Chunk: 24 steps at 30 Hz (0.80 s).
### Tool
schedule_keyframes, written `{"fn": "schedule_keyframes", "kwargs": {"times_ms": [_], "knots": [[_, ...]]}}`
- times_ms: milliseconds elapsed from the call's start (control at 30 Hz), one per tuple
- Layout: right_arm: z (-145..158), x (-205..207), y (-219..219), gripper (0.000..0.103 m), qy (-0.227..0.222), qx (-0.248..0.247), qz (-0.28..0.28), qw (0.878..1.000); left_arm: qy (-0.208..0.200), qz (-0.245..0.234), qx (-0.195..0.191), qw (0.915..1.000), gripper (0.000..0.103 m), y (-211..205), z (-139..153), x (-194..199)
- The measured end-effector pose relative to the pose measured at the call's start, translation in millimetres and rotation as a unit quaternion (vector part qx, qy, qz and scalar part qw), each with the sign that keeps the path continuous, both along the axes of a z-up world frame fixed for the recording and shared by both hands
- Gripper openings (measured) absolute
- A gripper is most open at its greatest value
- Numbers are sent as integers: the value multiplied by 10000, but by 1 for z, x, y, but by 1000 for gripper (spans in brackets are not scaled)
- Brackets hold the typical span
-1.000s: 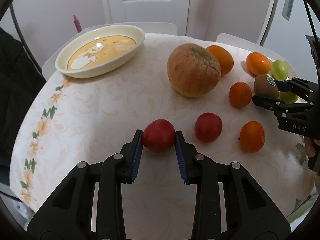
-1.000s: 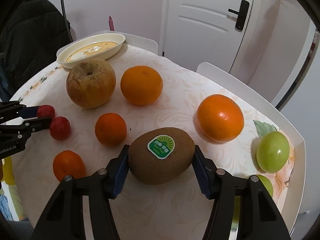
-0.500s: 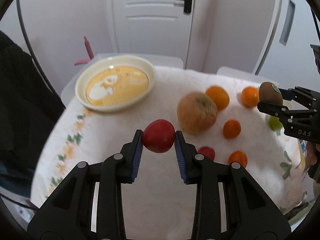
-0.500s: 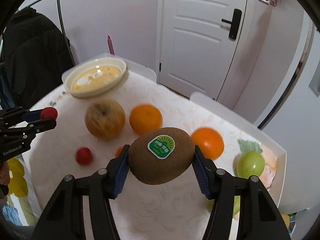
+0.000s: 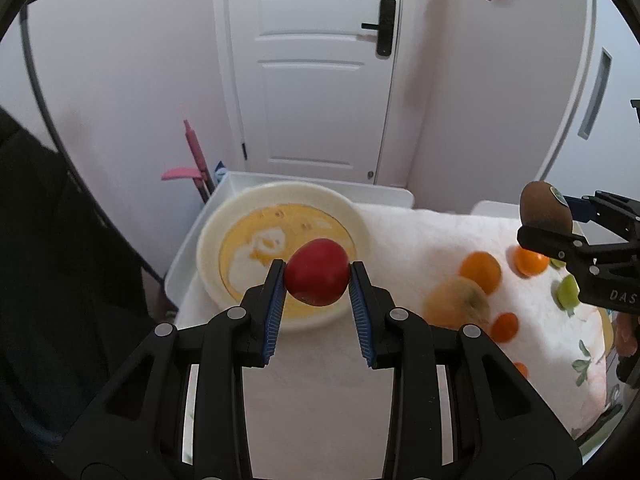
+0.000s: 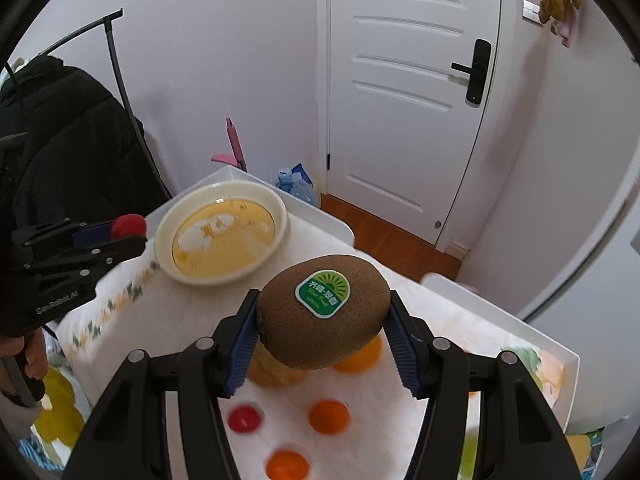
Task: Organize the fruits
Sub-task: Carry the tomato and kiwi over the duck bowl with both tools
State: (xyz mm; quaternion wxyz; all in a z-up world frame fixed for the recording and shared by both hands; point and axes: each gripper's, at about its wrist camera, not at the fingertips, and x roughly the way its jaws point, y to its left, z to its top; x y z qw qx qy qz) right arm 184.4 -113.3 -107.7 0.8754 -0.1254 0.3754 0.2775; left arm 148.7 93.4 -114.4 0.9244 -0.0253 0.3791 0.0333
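Aloft, a red fruit [image 5: 317,272], possibly a tomato, is clamped between the blue pads of the left gripper [image 5: 317,280] above the cream plate [image 5: 208,236]. Meanwhile a kiwi [image 6: 323,311] with a green sticker is gripped by the right gripper [image 6: 322,320] over the table [image 6: 440,320], where blurred oranges are seen

Left claw [image 5: 317,280]: raised in the air, its two blue-padded fingers [image 5: 275,305] pressed against opposite sides of a red fruit [image 5: 317,272], which it carries clear of any support. Right claw [image 6: 322,325]: likewise raised, its blue pads [image 6: 402,345] clamped on the ends of a brown kiwi [image 6: 323,311] with the sticker facing up. In the right wrist view, a bare hand [image 6: 25,356] grips the left claw's handle at lower left.
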Motion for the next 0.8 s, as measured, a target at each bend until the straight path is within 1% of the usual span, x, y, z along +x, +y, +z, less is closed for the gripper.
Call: {"fn": "schedule_keyframes", "kwargs": {"times_ms": [100, 233, 400, 633, 800], "knots": [[1, 11, 21, 56, 34, 9, -49, 10000, 26, -113, 14, 9999, 36, 17, -2, 18], [-5, 27, 48, 56, 114, -4, -139, 9998, 100, -289, 14, 9995, 36, 40, -12, 50], [-16, 48, 77, 56, 227, -40, -271, 9994, 256, -505, 51, 9984, 36, 63, -35, 88], [-38, 78, 104, 56, 418, -118, -427, 9981, 525, -757, 105, 9957, 36, 79, -69, 124], [-46, 90, 113, 56, 522, -168, -528, 9971, 772, -897, 200, 9928, 36, 80, -88, 144]]}}
